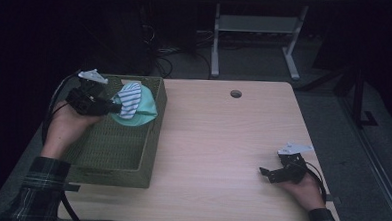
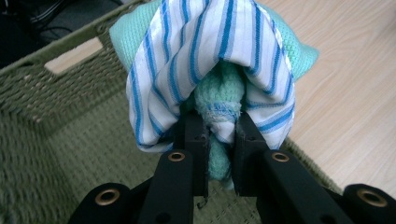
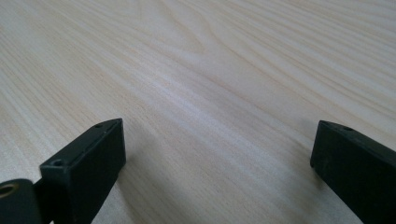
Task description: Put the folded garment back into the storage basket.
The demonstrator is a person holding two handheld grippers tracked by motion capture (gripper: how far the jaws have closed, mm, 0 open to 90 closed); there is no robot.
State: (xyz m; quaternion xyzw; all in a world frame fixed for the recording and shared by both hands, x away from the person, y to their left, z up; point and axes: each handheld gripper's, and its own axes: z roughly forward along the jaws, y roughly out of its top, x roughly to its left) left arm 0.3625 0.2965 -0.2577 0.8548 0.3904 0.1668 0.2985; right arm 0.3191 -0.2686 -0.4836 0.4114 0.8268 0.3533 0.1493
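Note:
My left gripper (image 1: 115, 107) is shut on a bundle of cloth: a mint-green knitted cloth (image 1: 146, 108) with a white and blue striped cloth (image 1: 130, 98) draped over it. I hold the bundle above the far part of a green woven basket (image 1: 149, 153). In the left gripper view the jaws pinch the green cloth (image 2: 219, 100) while the striped cloth (image 2: 196, 46) hangs over both jaws, with the basket's wall (image 2: 51, 88) behind. My right gripper (image 1: 264, 172) rests open on the wooden table (image 1: 222, 141) at the front right. Its jaws stand wide apart over bare wood (image 3: 210, 93).
The basket stands on the table's left side, its long wall running front to back. A round cable hole (image 1: 236, 93) sits near the table's far edge. Beyond the table are a white desk frame (image 1: 257, 33) and cables on a dark floor.

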